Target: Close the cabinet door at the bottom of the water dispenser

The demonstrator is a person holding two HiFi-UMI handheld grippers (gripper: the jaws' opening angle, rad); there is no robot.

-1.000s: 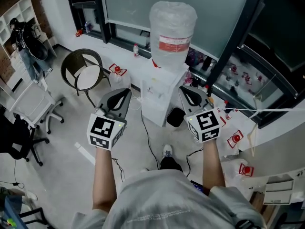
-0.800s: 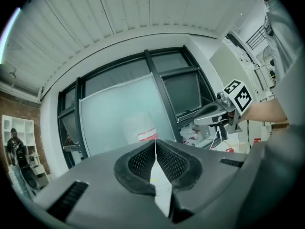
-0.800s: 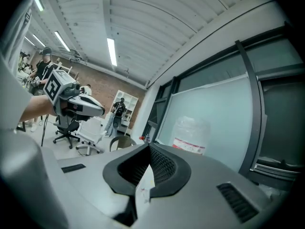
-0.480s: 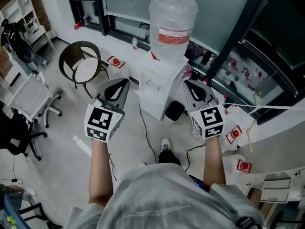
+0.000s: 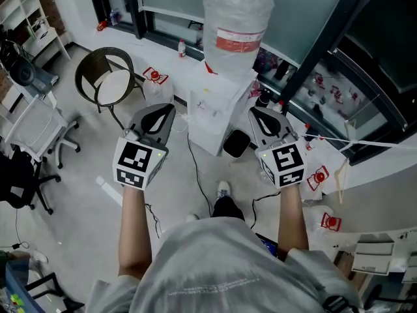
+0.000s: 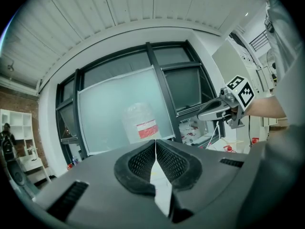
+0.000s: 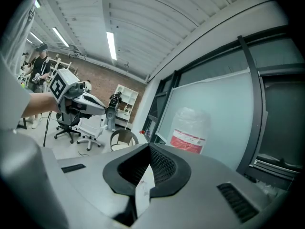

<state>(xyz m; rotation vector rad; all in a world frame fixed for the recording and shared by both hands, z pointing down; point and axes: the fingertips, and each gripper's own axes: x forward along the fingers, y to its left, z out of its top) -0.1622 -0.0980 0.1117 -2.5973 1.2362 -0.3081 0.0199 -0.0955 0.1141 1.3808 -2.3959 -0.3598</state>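
Left hand-held gripper [image 5: 171, 108] near white dispenser [image 5: 210, 115]

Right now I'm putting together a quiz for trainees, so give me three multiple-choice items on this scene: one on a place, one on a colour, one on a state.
1. In the head view, where is the round chair relative to the water dispenser?
A. To its left. B. On top of it. C. To its right.
2. What colour is the label on the water bottle?
A. Blue. B. Red. C. Green.
3. How does the left gripper stand?
A. Wide open. B. Shut on a cup. C. Shut, holding nothing.
Answers: 1 A, the chair sits left of the dispenser in that view; 2 B, a red band wraps the bottle; 3 C, its jaws meet with nothing between them in the left gripper view.
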